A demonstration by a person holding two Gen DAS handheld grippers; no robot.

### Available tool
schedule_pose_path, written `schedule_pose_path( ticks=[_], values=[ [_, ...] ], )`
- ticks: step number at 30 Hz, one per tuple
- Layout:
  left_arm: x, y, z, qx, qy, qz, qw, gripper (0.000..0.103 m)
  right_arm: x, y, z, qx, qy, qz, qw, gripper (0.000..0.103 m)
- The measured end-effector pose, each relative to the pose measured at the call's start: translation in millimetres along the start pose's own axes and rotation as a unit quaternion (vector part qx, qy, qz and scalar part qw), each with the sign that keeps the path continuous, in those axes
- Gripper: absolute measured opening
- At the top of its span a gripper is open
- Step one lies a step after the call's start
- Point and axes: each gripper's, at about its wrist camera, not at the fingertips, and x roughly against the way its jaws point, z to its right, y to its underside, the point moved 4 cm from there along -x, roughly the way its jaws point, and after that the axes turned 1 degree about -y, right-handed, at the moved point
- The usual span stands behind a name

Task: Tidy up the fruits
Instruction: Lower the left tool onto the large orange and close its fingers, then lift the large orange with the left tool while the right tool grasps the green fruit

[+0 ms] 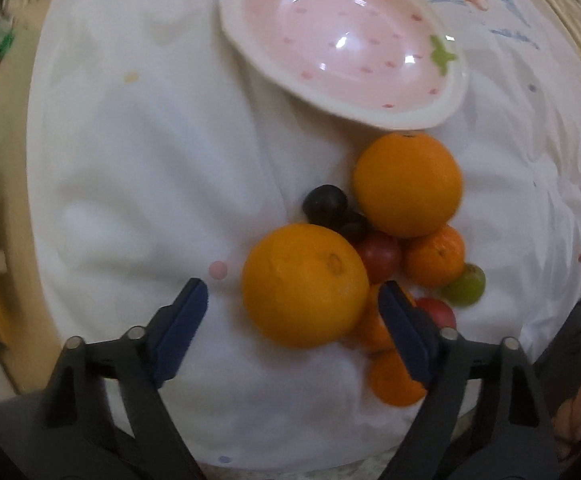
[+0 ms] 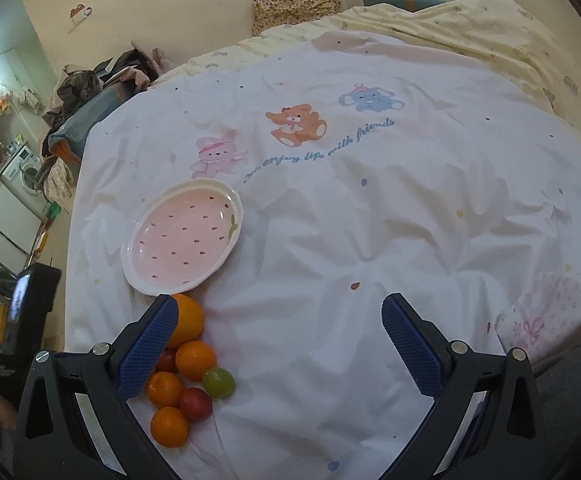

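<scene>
Fruits: a heap lay on the white bedspread (image 2: 370, 240), just ahead of and partly beneath the left tongs (image 1: 293, 294).
Near orange (image 1: 304, 284): the large fruit sat between the blue pads of the left tongs, nearer the right-hand pad; whether either pad touched it could not be told.
Far orange (image 1: 407, 184): it lay beyond the near one, just short of the dish.
Small fruit: dark grapes (image 1: 325, 202), a red grape (image 1: 380, 256), a mandarin (image 1: 434, 256) and a green grape (image 1: 464, 285) crowded beside the right-hand pad; two more mandarins lay partly hidden behind it.
Dish (image 1: 446, 100): a pink strawberry-patterned dish with a white rim lay empty beyond the heap, ahead of the left tongs.
Left tongs: spread wide around the near orange.
Right tongs (image 2: 278, 338): spread wide, holding nothing, over bare bedspread; the heap lay at their left pad and the dish just beyond it.
Bedspread: printed with cartoon animals and blue lettering, far ahead of the right tongs.
</scene>
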Motion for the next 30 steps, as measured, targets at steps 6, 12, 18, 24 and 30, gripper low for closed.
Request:
schedule_pose_path(
  ticks=[6, 12, 18, 24, 30],
  values=[
    [-5.7, 1.4, -7.9, 0.024, 0.033, -0.012, 0.9991, 0.062, -0.8, 0.2, -2.8, 0.005, 0.002, 0.001, 1.0, 0.103],
    [2.1, 8.3, -5.6, 0.028, 0.034, -0.002, 0.999, 0.055, -1.0, -0.4, -3.8, 0.009, 0.003, 0.003, 1.0, 0.103],
    [48.7, 10.8, -10.4, 0.007, 0.024, 0.048, 0.9985, 0.054, -1.4, -1.1, 1.1, -0.004, 0.003, 0.002, 1.0, 0.103],
    [97.9, 12.6, -21.5, -0.015, 0.022, 0.135, 0.9905, 0.054, -2.2, -1.1, 2.0, -0.013, -0.018, 0.0, 1.0, 0.103],
    [116.2, 9.4, -23.2, -0.014, 0.015, 0.21, 0.9776, 0.054, -10.3, 2.2, 10.3, -0.027, -0.018, -0.019, 0.999, 0.103]
  ],
)
